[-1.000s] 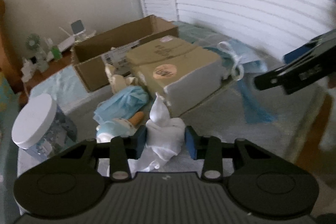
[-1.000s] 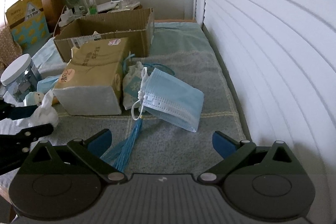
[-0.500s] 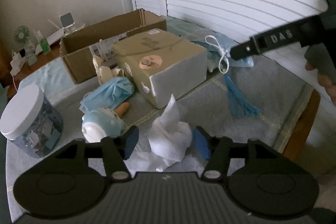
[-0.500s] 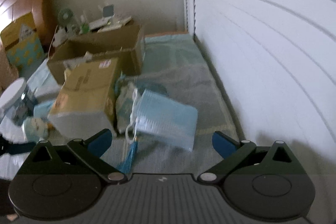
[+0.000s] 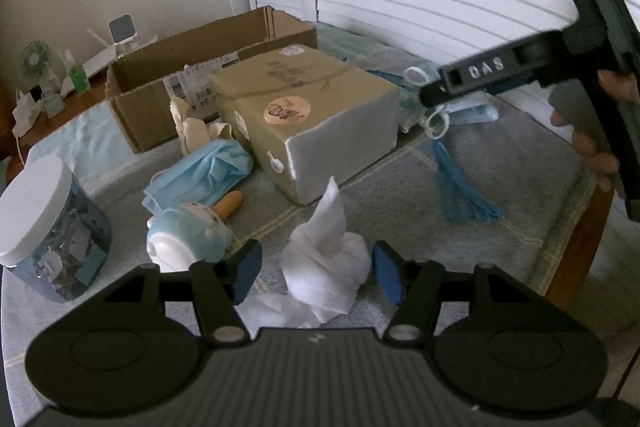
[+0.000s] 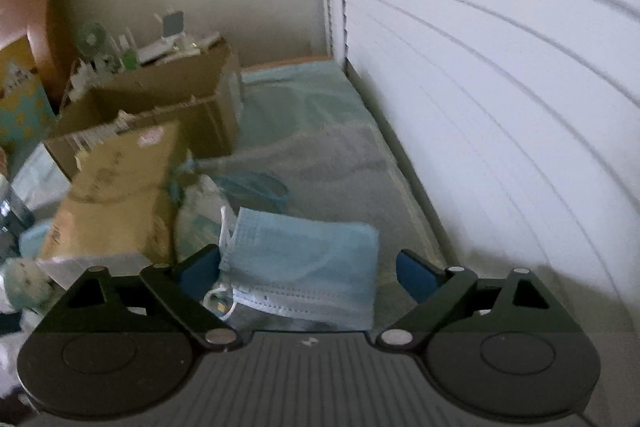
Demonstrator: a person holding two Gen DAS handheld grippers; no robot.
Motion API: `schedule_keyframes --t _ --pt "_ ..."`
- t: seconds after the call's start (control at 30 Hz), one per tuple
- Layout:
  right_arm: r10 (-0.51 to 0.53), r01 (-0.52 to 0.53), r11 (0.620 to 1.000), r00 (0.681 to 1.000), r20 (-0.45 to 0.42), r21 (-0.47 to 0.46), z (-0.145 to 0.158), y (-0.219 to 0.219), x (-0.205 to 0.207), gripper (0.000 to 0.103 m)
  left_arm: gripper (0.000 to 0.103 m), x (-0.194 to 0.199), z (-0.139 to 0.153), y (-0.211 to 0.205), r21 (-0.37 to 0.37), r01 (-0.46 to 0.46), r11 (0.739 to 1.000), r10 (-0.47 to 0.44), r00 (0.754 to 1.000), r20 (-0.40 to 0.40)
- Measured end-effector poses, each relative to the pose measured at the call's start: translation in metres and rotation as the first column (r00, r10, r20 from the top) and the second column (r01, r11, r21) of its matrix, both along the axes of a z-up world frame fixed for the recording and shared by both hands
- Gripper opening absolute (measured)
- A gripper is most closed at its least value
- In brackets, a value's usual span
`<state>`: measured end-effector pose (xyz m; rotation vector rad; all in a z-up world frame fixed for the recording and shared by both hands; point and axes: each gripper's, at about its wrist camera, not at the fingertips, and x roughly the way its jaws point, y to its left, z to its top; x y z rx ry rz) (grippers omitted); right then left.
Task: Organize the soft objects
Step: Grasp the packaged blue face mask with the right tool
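A: What sits nearest the tan parcel [image 5: 308, 115], on the camera side?

B: The left gripper [image 5: 316, 273], fingers spread, with the white tissue wad [image 5: 326, 263] loose on the grey blanket [image 5: 520, 183] between them, touching neither pad.

A: And the right gripper [image 6: 308, 273]?

B: Released too, straddling the folded blue mask [image 6: 304, 263] lying just beside the parcel.

A: Beyond?

B: Against the parcel's other side, a crumpled blue mask [image 5: 200, 175] and a small doll [image 5: 188, 239]; behind it, an open cardboard box [image 5: 192, 75].
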<state>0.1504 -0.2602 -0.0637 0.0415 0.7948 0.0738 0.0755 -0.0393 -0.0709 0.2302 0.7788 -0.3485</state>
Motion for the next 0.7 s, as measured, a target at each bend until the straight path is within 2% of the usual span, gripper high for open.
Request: schedule_keyframes --t 0.17,0.37,0.7 --pt "-0.006 0.006 0.999 1.0 -0.012 -0.033 -0.009 -0.003 0.0 0.095 0.062 0.003 -0.003 -0.001 -0.002 0.008 1.0 -0.008 1.0 -0.016" --pt "-0.002 0.001 1.0 1.0 -0.024 -0.03 -0.015 -0.002 0.006 0.092 0.062 0.003 -0.004 -0.002 -0.001 0.017 1.0 -0.017 0.999 -0.027" --pt "0.021 -0.023 0.996 1.0 -0.014 -0.083 -0.011 0.005 -0.001 0.073 0.059 0.0 0.001 -0.003 0.011 0.036 0.999 -0.035 0.999 -0.035"
